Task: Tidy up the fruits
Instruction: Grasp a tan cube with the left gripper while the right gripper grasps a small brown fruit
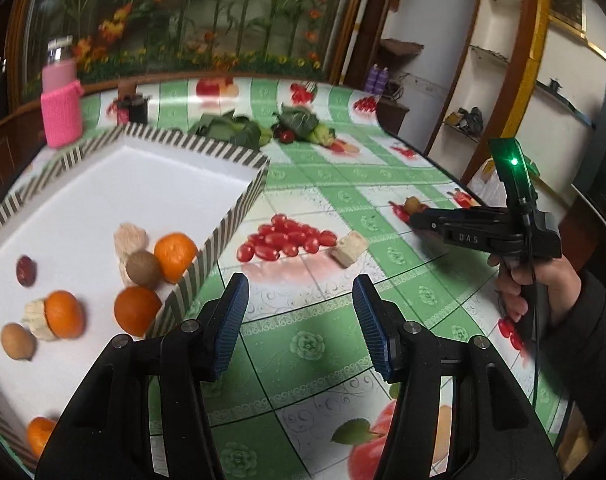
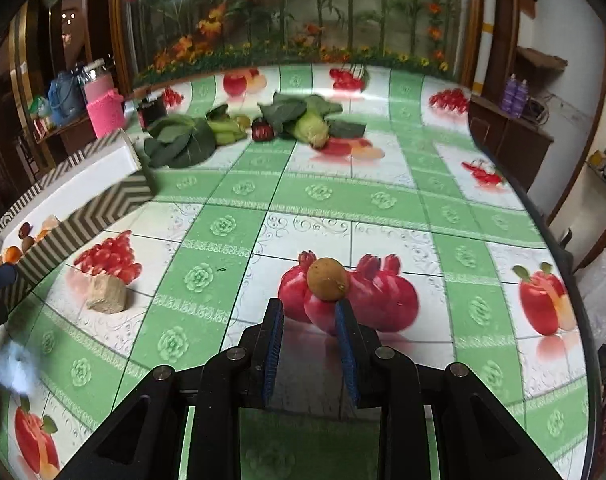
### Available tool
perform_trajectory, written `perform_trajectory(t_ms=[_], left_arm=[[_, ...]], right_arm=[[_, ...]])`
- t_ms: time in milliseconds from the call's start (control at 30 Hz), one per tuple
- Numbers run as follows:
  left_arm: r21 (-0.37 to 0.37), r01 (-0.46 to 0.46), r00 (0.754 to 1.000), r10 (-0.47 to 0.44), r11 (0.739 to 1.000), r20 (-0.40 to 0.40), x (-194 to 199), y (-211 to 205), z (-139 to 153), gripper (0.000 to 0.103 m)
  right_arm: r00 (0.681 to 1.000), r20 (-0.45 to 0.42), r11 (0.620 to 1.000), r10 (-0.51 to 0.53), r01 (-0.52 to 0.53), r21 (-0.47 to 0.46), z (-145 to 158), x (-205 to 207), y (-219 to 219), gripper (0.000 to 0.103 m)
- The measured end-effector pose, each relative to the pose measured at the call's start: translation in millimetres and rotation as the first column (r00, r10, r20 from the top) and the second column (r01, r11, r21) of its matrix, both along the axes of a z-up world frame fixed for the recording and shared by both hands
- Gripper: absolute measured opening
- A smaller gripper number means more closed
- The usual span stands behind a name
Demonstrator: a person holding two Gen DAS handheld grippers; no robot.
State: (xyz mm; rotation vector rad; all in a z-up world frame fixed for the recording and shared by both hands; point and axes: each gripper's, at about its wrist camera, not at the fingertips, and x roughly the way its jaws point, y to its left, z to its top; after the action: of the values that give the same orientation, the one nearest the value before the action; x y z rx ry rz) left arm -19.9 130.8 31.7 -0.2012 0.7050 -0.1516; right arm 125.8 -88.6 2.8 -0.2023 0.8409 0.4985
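A white box with striped walls (image 1: 239, 204) holds several oranges (image 1: 175, 256), brown round fruits (image 1: 143, 267), pale banana pieces and a dark red date (image 1: 25, 270). My left gripper (image 1: 301, 284) hangs open over the tablecloth just right of the box, with nothing between its fingers. A pale cut piece (image 1: 349, 248) (image 2: 107, 294) lies on the cloth beside the box. A small brown round fruit (image 2: 327, 279) (image 1: 413, 203) sits on a printed pomegranate. My right gripper (image 2: 308, 308) (image 1: 417, 220) is open with its tips just short of that fruit, not touching it.
Leafy greens (image 2: 179, 140), corn (image 2: 313, 130) and a dark red pepper (image 2: 263, 130) lie at the table's far side. A pink-sleeved bottle (image 1: 61, 108) stands behind the box. The cloth's cherries, apples and pomegranates are prints. The table edge curves along the right (image 2: 543, 220).
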Motion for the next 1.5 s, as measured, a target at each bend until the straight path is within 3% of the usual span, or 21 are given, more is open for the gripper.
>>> perform_trajectory(t_ms=[233,500,633,767,867,1000,1167,1267,1500], left_arm=[[-0.053,0.012,0.994,-0.018,0.999,-0.109,24,-9,-17,0.053],[-0.059,0.020,0.987,-0.029,0.998,-0.156,47,-31,-24,0.053],[-0.062,0.012,0.987,-0.021,0.998,-0.156,55,-33,-24,0.053],[-0.061,0.016,0.987,-0.026,0.998,-0.159,65,-37,-24,0.053],[-0.055,0.024,0.987,-0.032,0.998,-0.157,70,-40,-23,0.053],[-0.037,0.039,0.987,-0.045,0.999,-0.155,76,-45,-23,0.053],[0.012,0.048,0.986,-0.046,0.999,-0.158,82,-54,-22,0.045],[0.044,0.061,0.986,-0.053,0.997,-0.161,85,-60,-23,0.029],[0.022,0.050,0.997,-0.048,0.999,-0.065,71,-55,-11,0.029]], right_arm=[[0.998,-0.045,0.999,-0.032,0.033,0.013,-5,26,9,0.026],[0.994,-0.075,0.993,-0.084,0.090,0.072,-5,39,9,0.030],[0.989,-0.094,0.986,-0.113,0.123,0.112,-5,45,4,0.029],[0.987,-0.083,0.986,-0.134,0.141,0.085,-4,46,8,0.029],[0.988,-0.064,0.988,-0.139,0.143,0.050,-4,45,13,0.023],[0.991,-0.029,0.982,-0.134,0.136,0.128,4,38,2,0.023],[0.984,-0.024,0.969,-0.176,0.178,0.171,8,38,-8,0.023],[0.984,-0.024,0.966,-0.177,0.178,0.187,9,38,-7,0.023],[0.989,0.023,0.969,-0.147,0.140,0.203,15,31,1,0.023]])
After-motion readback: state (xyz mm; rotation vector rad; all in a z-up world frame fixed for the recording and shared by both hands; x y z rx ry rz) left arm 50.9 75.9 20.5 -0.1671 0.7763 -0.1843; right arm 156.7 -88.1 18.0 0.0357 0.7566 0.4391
